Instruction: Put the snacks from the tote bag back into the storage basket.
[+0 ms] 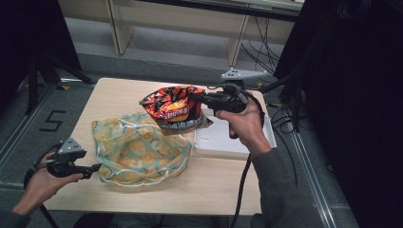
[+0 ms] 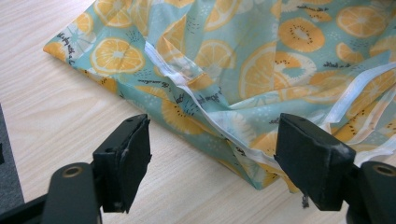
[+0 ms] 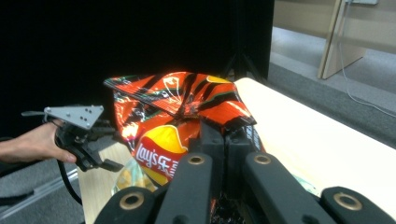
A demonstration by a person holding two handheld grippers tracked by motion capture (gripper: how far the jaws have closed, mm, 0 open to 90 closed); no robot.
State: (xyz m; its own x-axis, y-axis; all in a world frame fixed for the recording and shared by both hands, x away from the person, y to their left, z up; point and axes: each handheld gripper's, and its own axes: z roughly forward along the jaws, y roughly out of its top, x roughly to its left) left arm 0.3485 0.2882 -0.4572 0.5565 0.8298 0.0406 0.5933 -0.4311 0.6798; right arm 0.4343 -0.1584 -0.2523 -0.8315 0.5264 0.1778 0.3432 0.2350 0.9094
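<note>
1. Pale wood-grain table (image 1: 223, 190) is carrying everything; a shallow white tray (image 1: 223, 142) is sitting against its right edge.
2. Soft printed plastic, patterned with orange slices on teal, is sprawling across the middle of the table toward its left edge: a zip-top storage bag (image 1: 138, 152), lying slack with its mouth gaping. It is looking limp and light, so it would likely be collapsing unless held by the stiffer white zip strip (image 2: 205, 112) along the rim.
3. Red-and-black Lay's chip bag (image 1: 173, 107) is hanging in the air above the far-right part of the table, over the storage bag's far side. It is looking puffy, crinkly and glossy, so probably slippery, with fragile contents; the flat crimped top seam is the safest hold.
4. Right gripper (image 1: 202, 98) is pinching that top seam, its jaws pressed together on the foil.
5. Left gripper (image 1: 94, 167) is hovering at the near-left corner of the table, jaws spread wide and empty, just short of the storage bag's near corner and zip strip.
</note>
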